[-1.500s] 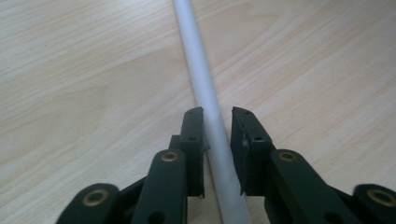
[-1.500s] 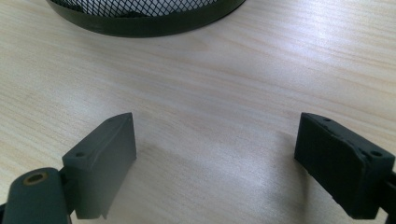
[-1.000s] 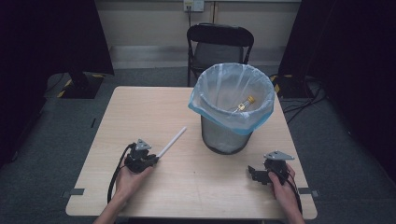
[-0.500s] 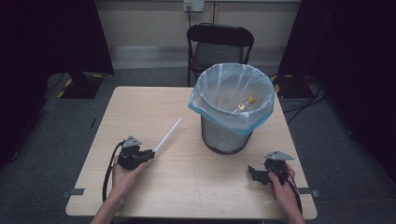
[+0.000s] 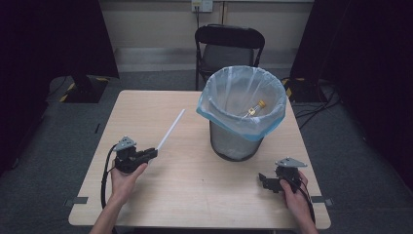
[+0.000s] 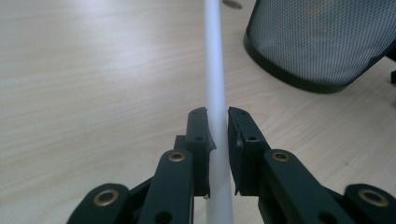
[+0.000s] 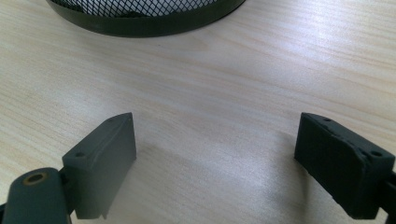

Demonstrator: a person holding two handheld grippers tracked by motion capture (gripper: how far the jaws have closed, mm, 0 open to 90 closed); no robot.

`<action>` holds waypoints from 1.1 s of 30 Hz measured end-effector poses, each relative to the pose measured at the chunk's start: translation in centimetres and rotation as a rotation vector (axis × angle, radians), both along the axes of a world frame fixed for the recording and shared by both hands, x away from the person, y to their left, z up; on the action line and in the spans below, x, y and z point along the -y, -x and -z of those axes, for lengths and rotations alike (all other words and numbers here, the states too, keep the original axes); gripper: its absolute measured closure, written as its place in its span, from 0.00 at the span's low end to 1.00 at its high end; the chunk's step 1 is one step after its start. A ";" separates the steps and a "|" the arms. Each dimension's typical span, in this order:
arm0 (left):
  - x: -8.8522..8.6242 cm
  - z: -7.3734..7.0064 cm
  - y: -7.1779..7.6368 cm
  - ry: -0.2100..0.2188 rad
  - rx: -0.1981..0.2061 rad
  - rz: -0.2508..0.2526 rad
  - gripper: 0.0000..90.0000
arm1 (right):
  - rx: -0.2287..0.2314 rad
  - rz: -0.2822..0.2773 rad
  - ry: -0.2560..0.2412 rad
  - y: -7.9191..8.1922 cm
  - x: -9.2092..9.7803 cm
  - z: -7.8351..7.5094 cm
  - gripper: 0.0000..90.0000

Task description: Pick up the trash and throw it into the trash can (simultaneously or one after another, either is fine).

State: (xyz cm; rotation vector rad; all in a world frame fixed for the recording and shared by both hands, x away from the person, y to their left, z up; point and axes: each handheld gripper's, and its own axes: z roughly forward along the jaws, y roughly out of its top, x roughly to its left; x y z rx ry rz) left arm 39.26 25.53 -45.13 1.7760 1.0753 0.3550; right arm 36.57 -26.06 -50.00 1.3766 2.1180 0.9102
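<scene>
The white tube [image 5: 170, 129] lies clamped at its near end between the jaws of the left gripper [image 5: 150, 154], and from there it stretches away over the wooden table [image 5: 195, 190] toward the far-left of the mesh waste bin [image 5: 242, 113], its far tip ending well short of the bin and to the bin's left. In the left gripper view the tube [image 6: 216, 93] runs straight up the middle between the two black jaws, which press narrowly against its sides, with the bin's dark mesh wall [image 6: 322, 42] off to the upper right. The left gripper sits left of the bin and nearer the person's edge of the table, held in the person's left hand [image 5: 124, 178]. The right gripper [image 5: 265, 181] rests on the table in front of the bin and slightly to its right, its jaws spread wide with nothing between them; the right gripper view shows bare wood between the jaws and the bin's base rim [image 7: 144, 21] beyond. The bin, lined with a pale blue bag, holds a small yellow-capped item [image 5: 255, 108]. Compared with a second ago, the left gripper and its tube have drawn back leftward, farther from the bin, while the right gripper has kept its place.
</scene>
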 end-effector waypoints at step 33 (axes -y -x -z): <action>0.8 -6.8 -1.9 0.116 0.168 0.044 0.88 | 0.000 0.000 0.000 0.0 0.0 0.0 0.13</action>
